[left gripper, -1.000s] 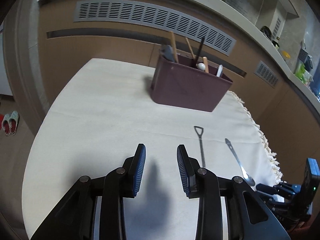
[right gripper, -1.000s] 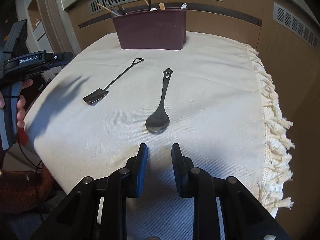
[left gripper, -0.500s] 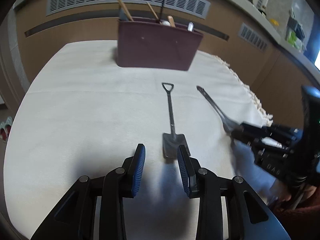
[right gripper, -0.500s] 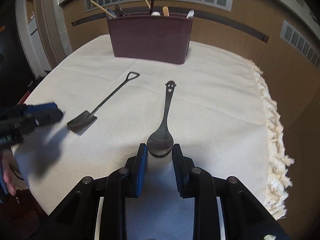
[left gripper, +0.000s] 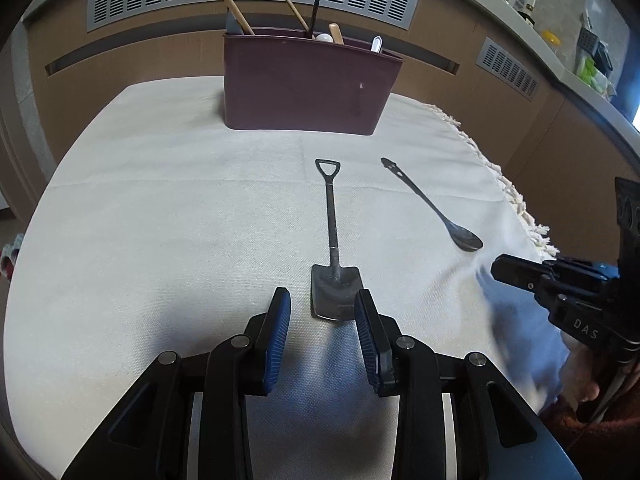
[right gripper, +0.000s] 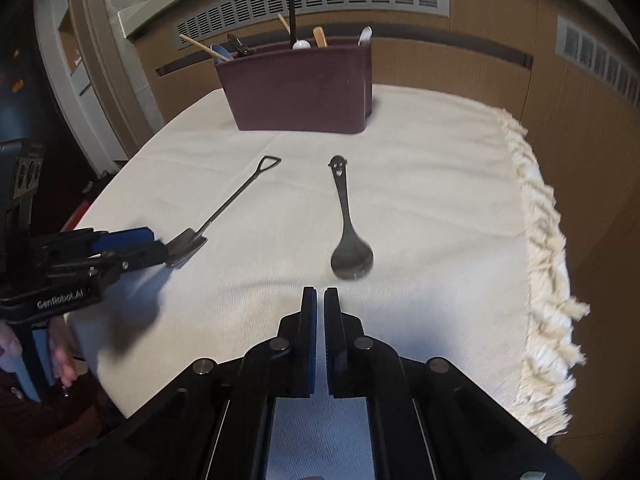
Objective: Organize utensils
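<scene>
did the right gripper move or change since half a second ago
Yes: the right gripper backed away from the dark metal smiley-handled spoon on the cream tablecloth and closed empty.

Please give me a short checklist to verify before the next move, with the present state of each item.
1. Left claw open: ok.
2. Shovel spoon blade between the left fingers: ok; its right edge lies close to one finger.
3. Right claw open for the round spoon: not ok, it is shut.
4. Round spoon within right claw: not ok, ahead of the tips.
5. Free slot in the holder: cannot tell.
</scene>
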`<action>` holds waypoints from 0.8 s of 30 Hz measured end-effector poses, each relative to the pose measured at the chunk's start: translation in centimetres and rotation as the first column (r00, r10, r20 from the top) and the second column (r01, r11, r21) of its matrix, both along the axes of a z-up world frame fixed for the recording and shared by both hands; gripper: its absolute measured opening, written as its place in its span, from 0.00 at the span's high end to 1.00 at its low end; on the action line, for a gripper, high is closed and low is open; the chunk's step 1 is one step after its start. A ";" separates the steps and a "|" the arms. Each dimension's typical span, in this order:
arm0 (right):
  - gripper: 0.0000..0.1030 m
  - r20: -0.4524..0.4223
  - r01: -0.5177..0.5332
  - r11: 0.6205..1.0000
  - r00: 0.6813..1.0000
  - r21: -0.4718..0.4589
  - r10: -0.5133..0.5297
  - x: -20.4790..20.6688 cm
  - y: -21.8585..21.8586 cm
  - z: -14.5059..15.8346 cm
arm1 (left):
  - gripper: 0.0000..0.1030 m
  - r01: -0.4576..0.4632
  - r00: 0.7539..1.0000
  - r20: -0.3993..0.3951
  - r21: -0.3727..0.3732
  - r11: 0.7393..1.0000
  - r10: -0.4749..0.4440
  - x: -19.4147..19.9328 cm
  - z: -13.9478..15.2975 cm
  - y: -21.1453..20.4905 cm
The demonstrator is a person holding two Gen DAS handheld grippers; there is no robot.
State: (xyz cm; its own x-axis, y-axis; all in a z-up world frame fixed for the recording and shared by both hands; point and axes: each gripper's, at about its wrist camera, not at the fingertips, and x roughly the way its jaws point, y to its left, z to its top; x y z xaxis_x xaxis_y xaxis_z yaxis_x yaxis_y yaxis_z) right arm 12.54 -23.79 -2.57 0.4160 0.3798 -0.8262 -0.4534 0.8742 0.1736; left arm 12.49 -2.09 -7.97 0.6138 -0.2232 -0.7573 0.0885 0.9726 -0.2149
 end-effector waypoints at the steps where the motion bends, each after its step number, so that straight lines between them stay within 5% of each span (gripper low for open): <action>1: 0.96 0.004 0.003 1.000 1.000 0.004 -0.003 -0.1 -0.1 0.0 | 0.67 0.002 1.000 0.006 -0.005 1.000 -0.002 0.0 0.1 0.1; 6: 0.96 0.042 -0.046 0.998 0.998 -0.033 0.047 2.4 1.1 0.8 | 0.66 0.005 0.999 0.031 -0.029 1.000 -0.005 0.7 1.2 0.7; 13: 0.95 -0.085 -0.086 0.995 0.993 -0.055 0.081 10.1 3.9 -1.4 | 0.66 0.005 1.000 0.017 -0.025 1.000 -0.005 2.2 1.6 1.4; 20: 0.91 -0.075 -0.107 0.983 0.992 -0.149 0.096 11.8 5.7 -2.2 | 0.66 0.033 0.998 -0.045 0.014 0.999 -0.033 4.3 0.7 1.0; 24: 0.89 -0.133 -0.033 0.996 0.991 -0.087 0.021 12.2 4.7 -2.2 | 0.66 0.054 0.996 -0.067 -0.025 0.998 -0.056 5.4 0.5 0.5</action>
State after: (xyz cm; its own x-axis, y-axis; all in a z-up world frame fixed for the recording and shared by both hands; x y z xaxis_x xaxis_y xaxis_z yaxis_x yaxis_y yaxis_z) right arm 24.72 -19.04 -4.76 0.2921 0.3117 -0.9042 -0.4552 0.8768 0.1553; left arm 17.92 -1.58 -7.43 0.5479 -0.2728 -0.7908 0.1261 0.9615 -0.2442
